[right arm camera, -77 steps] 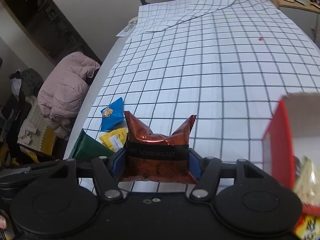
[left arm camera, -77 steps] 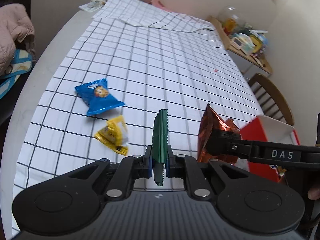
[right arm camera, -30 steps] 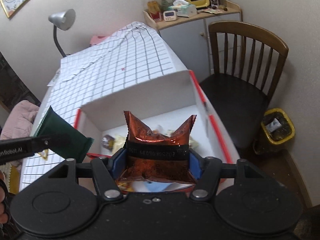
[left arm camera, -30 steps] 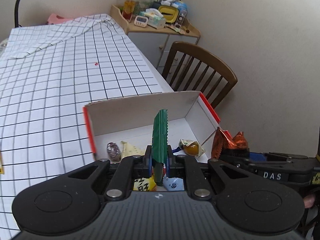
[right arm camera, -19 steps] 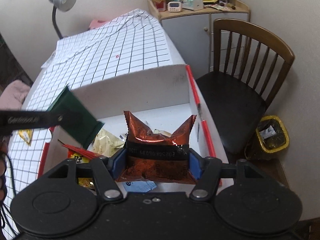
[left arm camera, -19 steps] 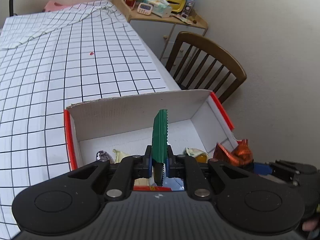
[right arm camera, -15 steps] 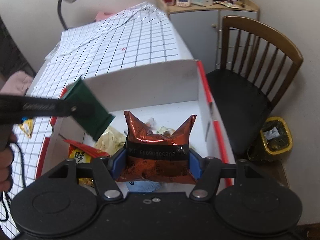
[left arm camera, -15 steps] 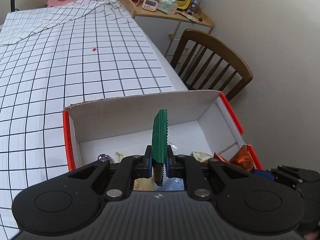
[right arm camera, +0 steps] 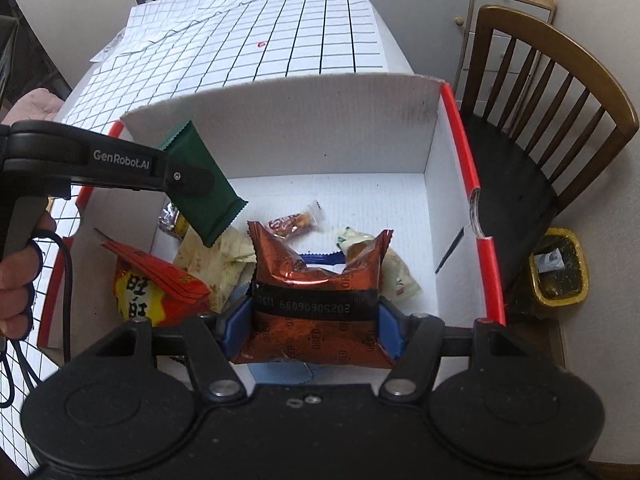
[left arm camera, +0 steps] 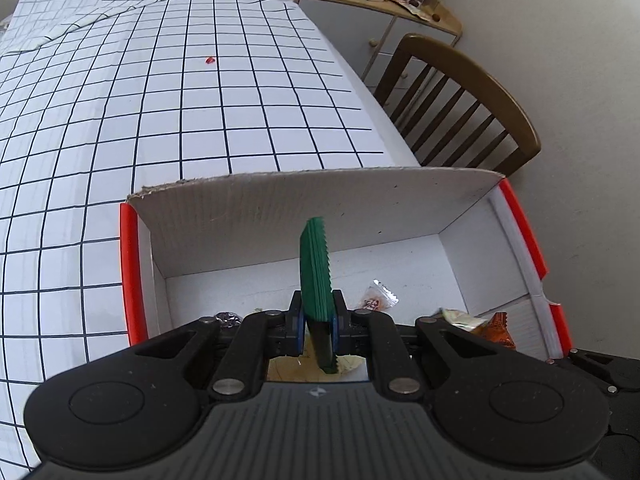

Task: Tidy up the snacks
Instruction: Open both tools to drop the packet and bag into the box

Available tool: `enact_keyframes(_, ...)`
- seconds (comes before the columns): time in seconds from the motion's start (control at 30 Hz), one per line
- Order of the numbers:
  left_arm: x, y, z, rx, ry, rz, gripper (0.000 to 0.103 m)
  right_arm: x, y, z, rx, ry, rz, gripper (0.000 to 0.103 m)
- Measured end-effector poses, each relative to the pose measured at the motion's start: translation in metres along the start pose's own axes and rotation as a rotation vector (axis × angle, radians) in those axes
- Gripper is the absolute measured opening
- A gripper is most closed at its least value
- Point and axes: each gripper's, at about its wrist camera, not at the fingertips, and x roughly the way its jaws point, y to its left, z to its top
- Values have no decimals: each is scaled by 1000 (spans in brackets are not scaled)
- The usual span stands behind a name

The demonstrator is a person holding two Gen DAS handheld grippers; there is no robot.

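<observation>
Both grippers lowered over the red-edged box (right arm camera: 460, 136) since earlier, copper snack bag (right arm camera: 316, 300) clamped in right gripper (right arm camera: 316, 320) fingers, green packet (left arm camera: 316, 276) pinched edge-on in left gripper (left arm camera: 317, 322), loose snacks (right arm camera: 224, 256) heaped below, checked bench (left arm camera: 200, 120) beyond.

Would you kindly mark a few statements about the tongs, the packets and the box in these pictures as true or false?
1. The left tongs grip a green packet. True.
2. The right tongs are empty. False: they clamp a copper-brown packet.
3. Both packets hang over the red-edged cardboard box. True.
4. The box holds nothing. False: several snacks lie inside, including a red-and-yellow bag.
5. A wooden chair stands beside the table. True.
</observation>
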Motion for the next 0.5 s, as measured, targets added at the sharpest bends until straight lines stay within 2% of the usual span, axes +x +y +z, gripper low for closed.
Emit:
enact_keyframes(0.37,1,-5,1,25,10,31,13,6,-2,2,8,-7,-12,68)
enact_keyframes(0.5,-1,-4,0,30,14,48,21,5,-1,2,7,-11,-19,69)
